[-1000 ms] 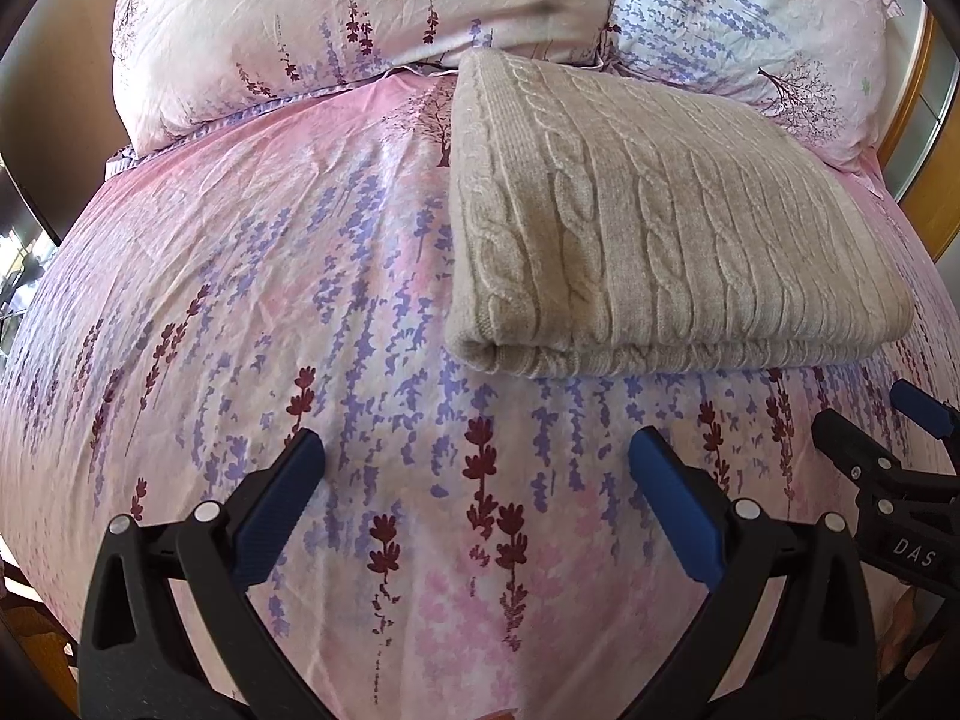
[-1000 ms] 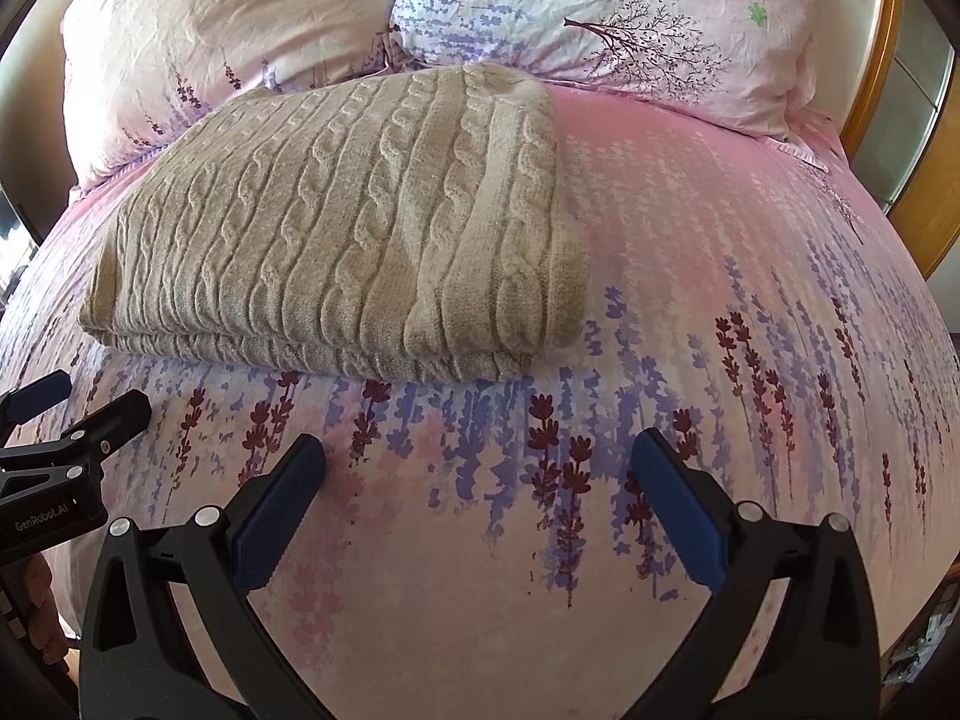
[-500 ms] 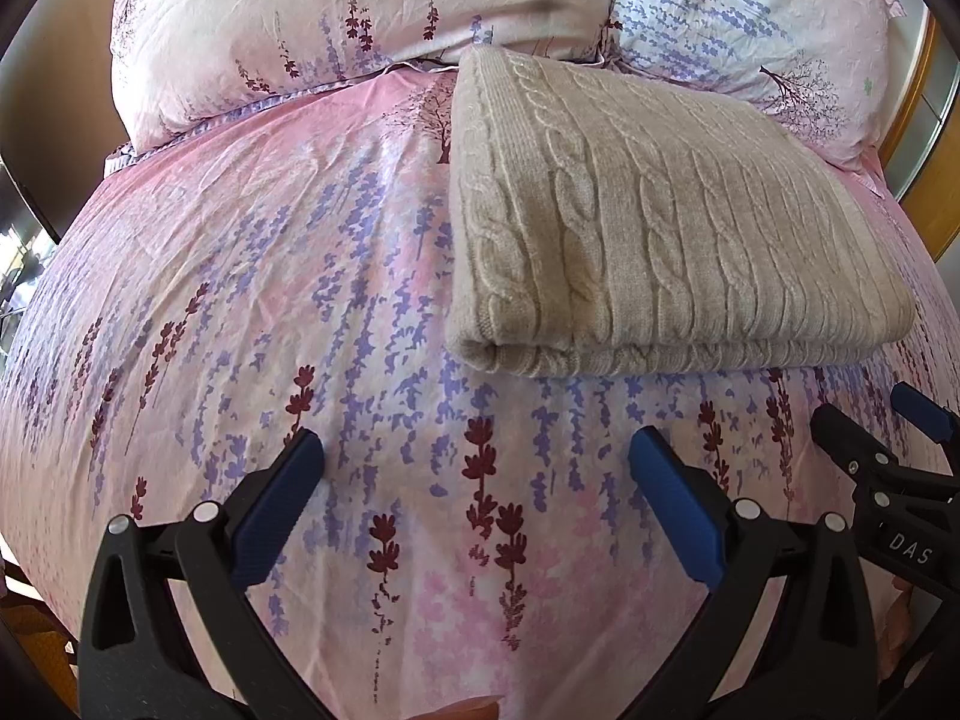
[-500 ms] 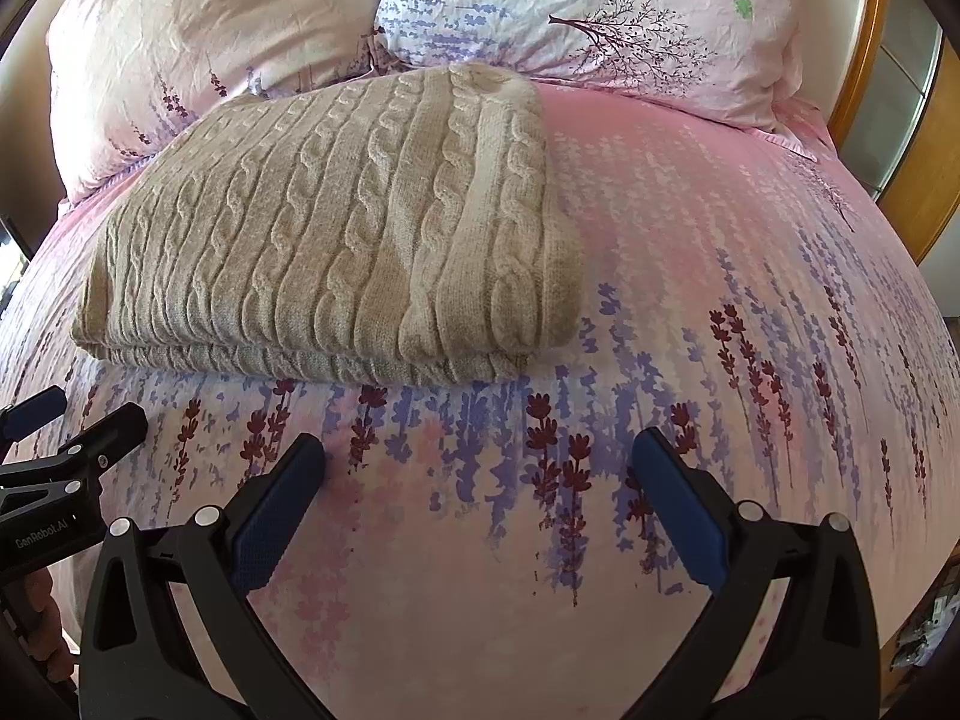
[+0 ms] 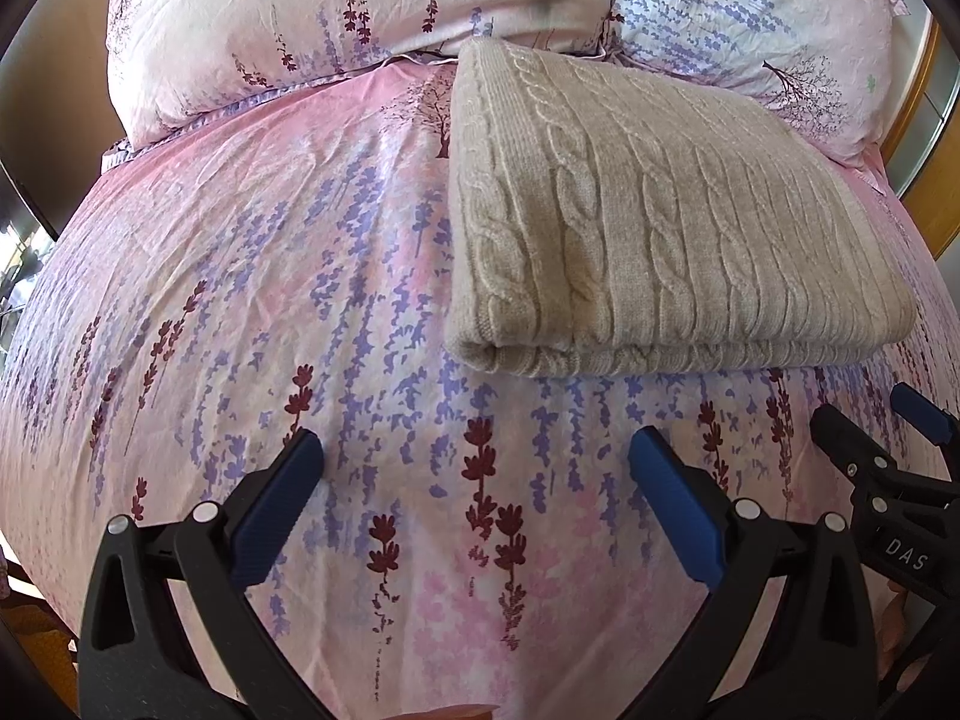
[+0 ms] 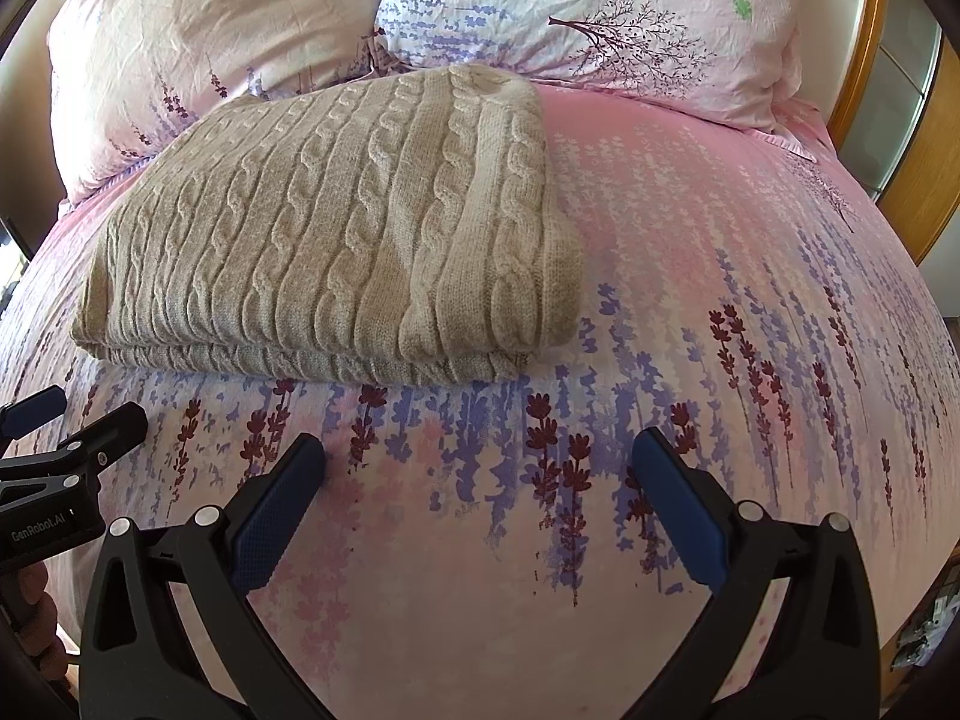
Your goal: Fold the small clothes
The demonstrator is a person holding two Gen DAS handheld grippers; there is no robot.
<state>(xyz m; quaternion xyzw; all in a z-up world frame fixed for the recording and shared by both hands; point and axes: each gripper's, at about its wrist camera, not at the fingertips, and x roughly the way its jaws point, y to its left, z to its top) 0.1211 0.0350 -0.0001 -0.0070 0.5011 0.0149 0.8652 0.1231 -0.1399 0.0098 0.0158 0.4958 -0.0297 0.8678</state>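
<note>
Sweater (image 6: 336, 228) folded against pillows (image 6: 588, 18)

Bed (image 6: 690, 312) had pink lavender-print cover, two matching pillows (image 6: 588, 18) at head, wooden frame (image 6: 924, 138) right, sunlit.

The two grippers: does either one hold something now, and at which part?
Nothing is held. The left gripper and right gripper are open over the floral duvet, apart from the folded cable-knit sweater.
</note>
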